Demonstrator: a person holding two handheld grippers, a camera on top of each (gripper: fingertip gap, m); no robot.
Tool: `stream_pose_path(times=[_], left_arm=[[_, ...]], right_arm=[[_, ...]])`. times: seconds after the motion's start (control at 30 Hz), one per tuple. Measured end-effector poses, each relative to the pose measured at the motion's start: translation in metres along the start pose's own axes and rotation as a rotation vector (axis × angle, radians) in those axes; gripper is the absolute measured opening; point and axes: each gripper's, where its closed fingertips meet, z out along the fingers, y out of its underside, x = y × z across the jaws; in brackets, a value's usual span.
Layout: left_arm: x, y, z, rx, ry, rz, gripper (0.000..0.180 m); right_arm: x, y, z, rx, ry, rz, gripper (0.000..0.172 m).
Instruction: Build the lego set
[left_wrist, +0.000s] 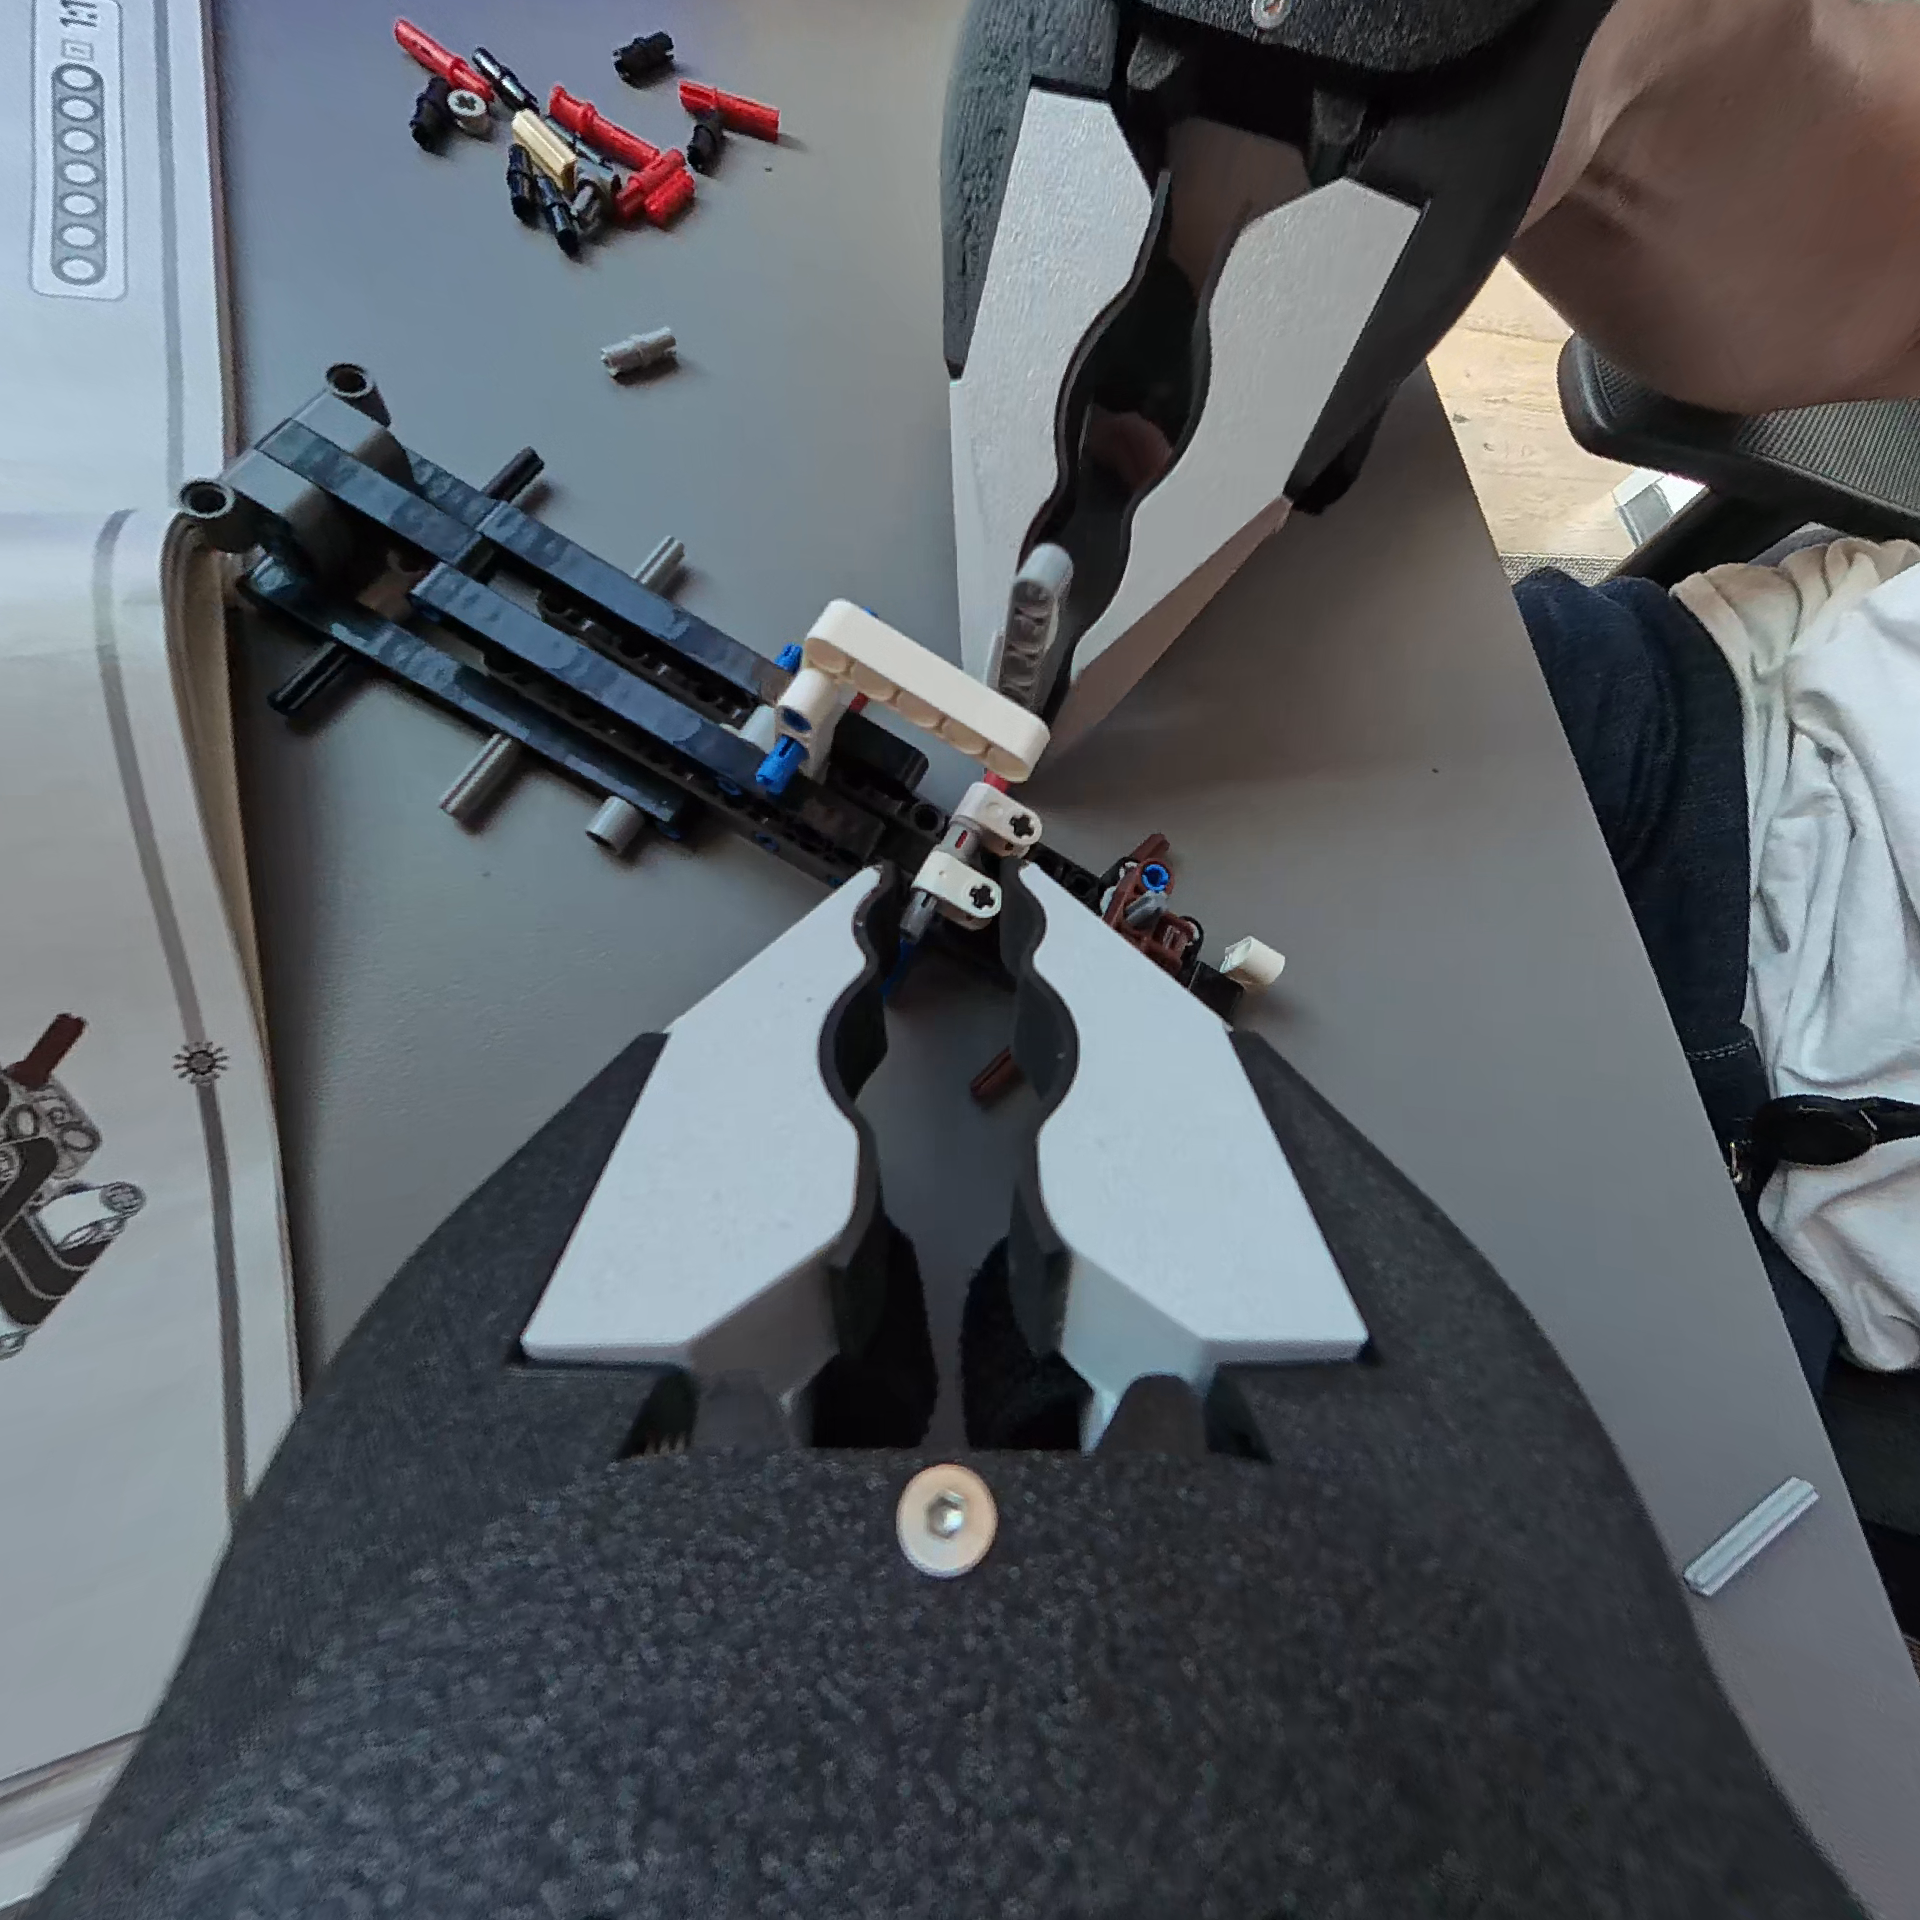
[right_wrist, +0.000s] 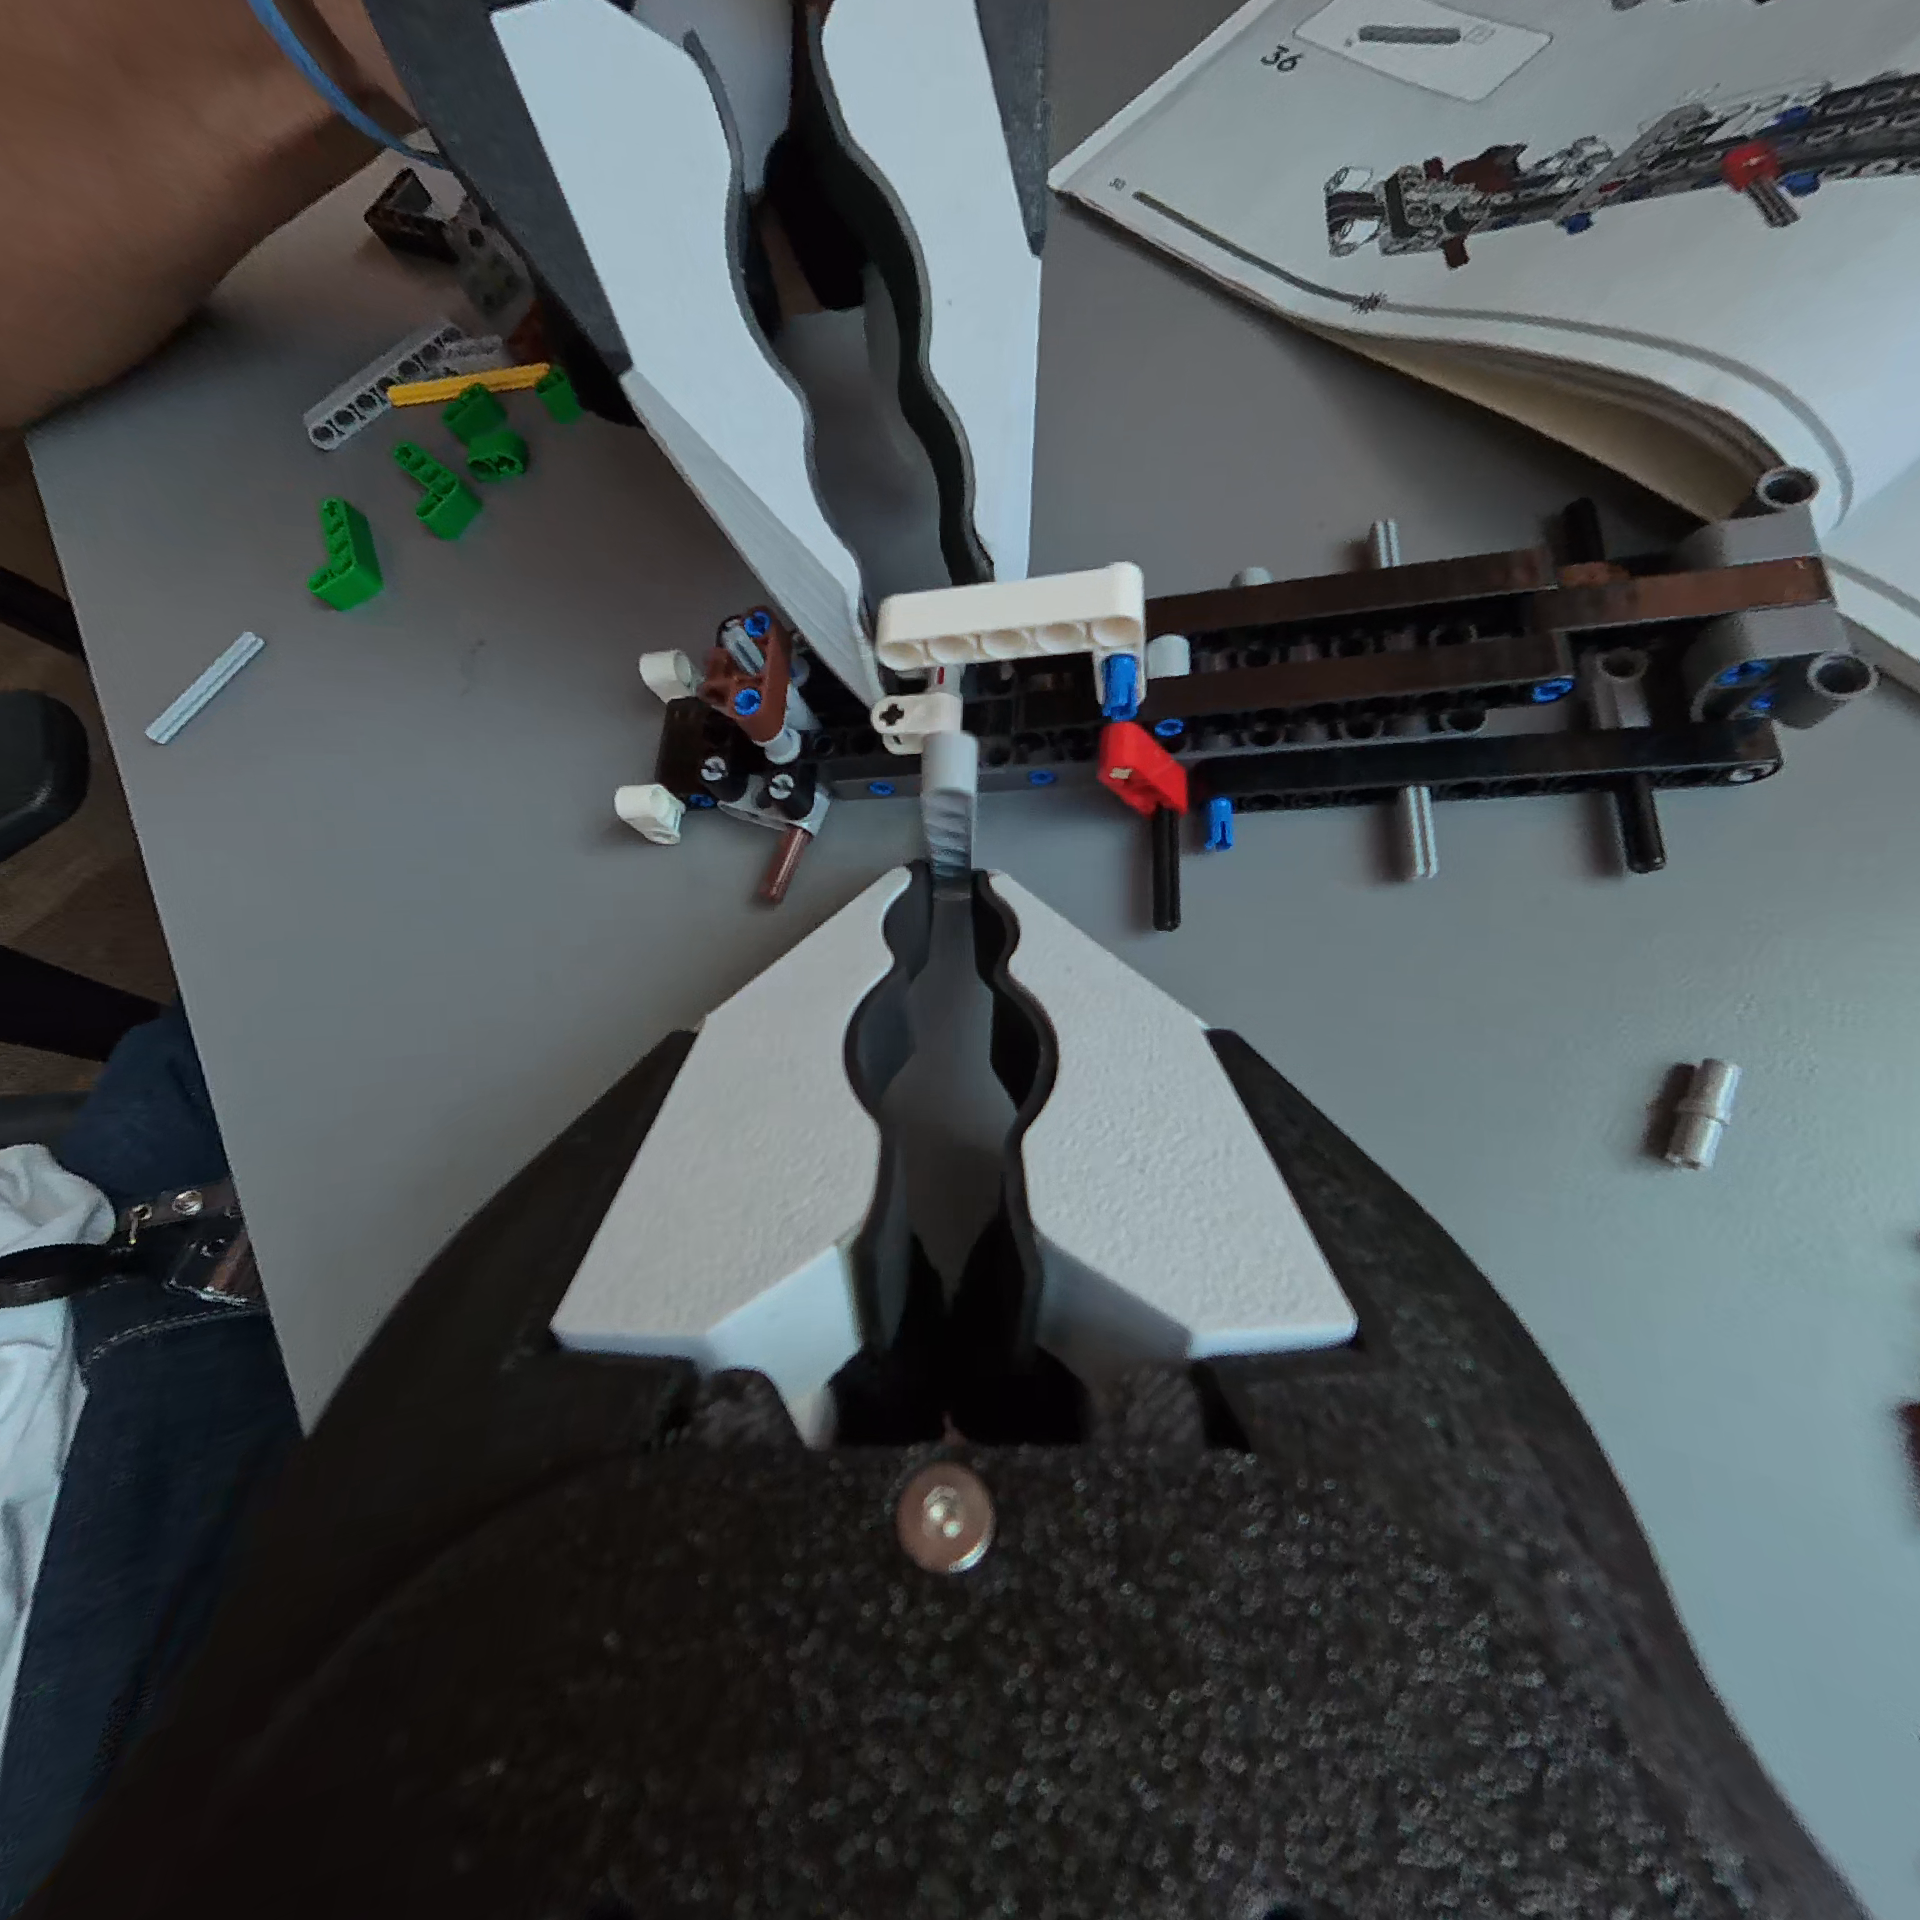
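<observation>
A long black and dark-blue brick-built frame (left_wrist: 582, 644) lies on the grey table (left_wrist: 520, 987), with a white beam (left_wrist: 935, 686) and white connectors near its brown end. My left gripper (left_wrist: 951, 883) straddles the frame just past the white connectors, its pads closed on the black part there. It comes in from the top in the right wrist view (right_wrist: 914, 561). My right gripper (right_wrist: 951, 878) is shut on a thin light-grey beam (right_wrist: 948, 810), whose far end touches a white connector (right_wrist: 914, 717) on the frame (right_wrist: 1455, 665). The grey beam also shows in the left wrist view (left_wrist: 1039, 613).
A pile of red and black pins (left_wrist: 582, 145) and a grey connector (left_wrist: 639, 353) lie on the table. An open instruction booklet (right_wrist: 1558, 260) lies against the frame's far end. Green angle pieces (right_wrist: 436, 488) and a pale axle (right_wrist: 203, 686) lie near the table's edge, by a seated person. My two grippers' fingertips are within a few centimetres of each other.
</observation>
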Motion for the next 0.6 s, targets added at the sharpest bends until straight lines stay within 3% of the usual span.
stream_pose_path(times=[0.4,0.6], left_arm=[[0.0010,0.0008,-0.0004,-0.003,0.027,-0.018,0.017],[0.0008,0.0007,-0.0012,0.022,0.066,-0.039,0.017]], right_arm=[[0.0034,-0.0005,0.0011,-0.009,0.008,-0.010,0.006],[0.0030,-0.0014,0.0022,-0.019,0.027,-0.141,0.006]])
